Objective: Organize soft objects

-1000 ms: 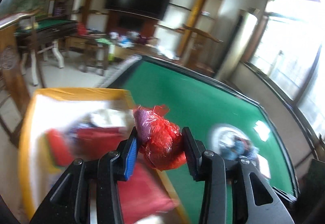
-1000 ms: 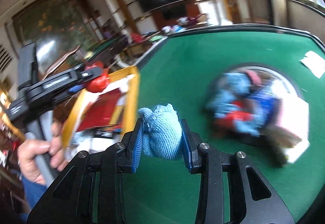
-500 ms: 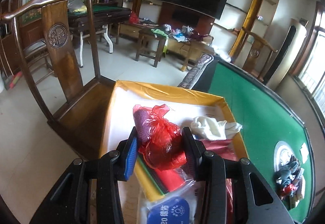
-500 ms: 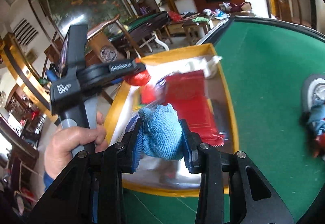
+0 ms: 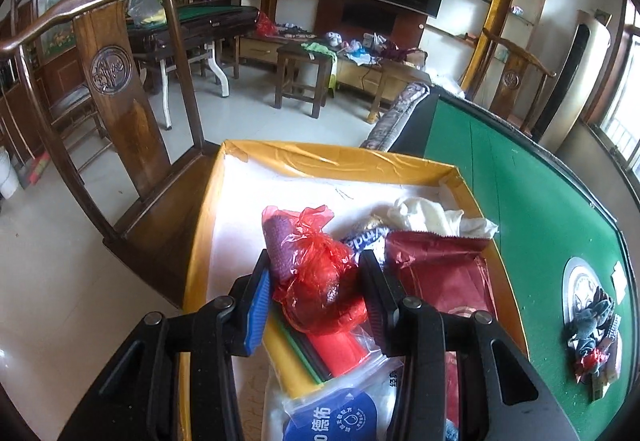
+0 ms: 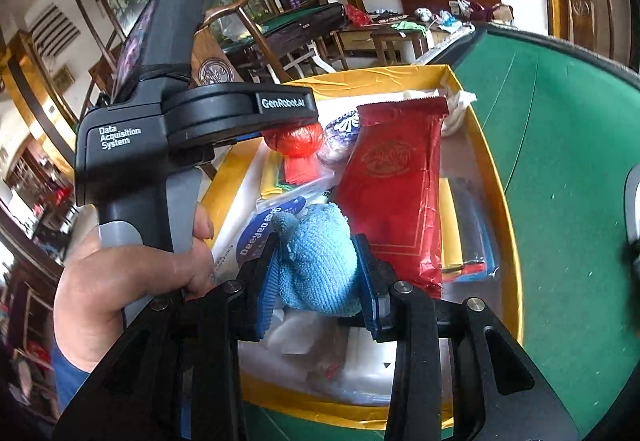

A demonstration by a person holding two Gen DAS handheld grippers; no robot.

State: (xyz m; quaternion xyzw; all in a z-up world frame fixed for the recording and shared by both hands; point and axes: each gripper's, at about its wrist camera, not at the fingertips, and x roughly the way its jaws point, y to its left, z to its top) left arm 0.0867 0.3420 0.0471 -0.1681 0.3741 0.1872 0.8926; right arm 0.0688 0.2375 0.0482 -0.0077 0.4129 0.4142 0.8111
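Note:
My left gripper (image 5: pixel 314 293) is shut on a red plastic bag bundle (image 5: pixel 316 281) with a purple piece on top, held over the yellow-rimmed box (image 5: pixel 336 159). It also shows in the right wrist view (image 6: pixel 296 139), above the box's far part. My right gripper (image 6: pixel 316 273) is shut on a light blue knitted cloth (image 6: pixel 318 261), held over the near part of the same box (image 6: pixel 500 209). The box holds a red packet (image 6: pixel 396 181), a white cloth (image 5: pixel 432 217), a blue-labelled plastic bag (image 5: pixel 340 413) and other items.
The box sits at the left edge of a green felt table (image 5: pixel 532 209). A round plate with several small soft items (image 5: pixel 592 329) lies on the felt at right. A wooden chair (image 5: pixel 112 81) stands just left of the box.
Both grippers have swung left from the plate on the green table to above the box, each still holding its item. The right gripper has come closer over the box.

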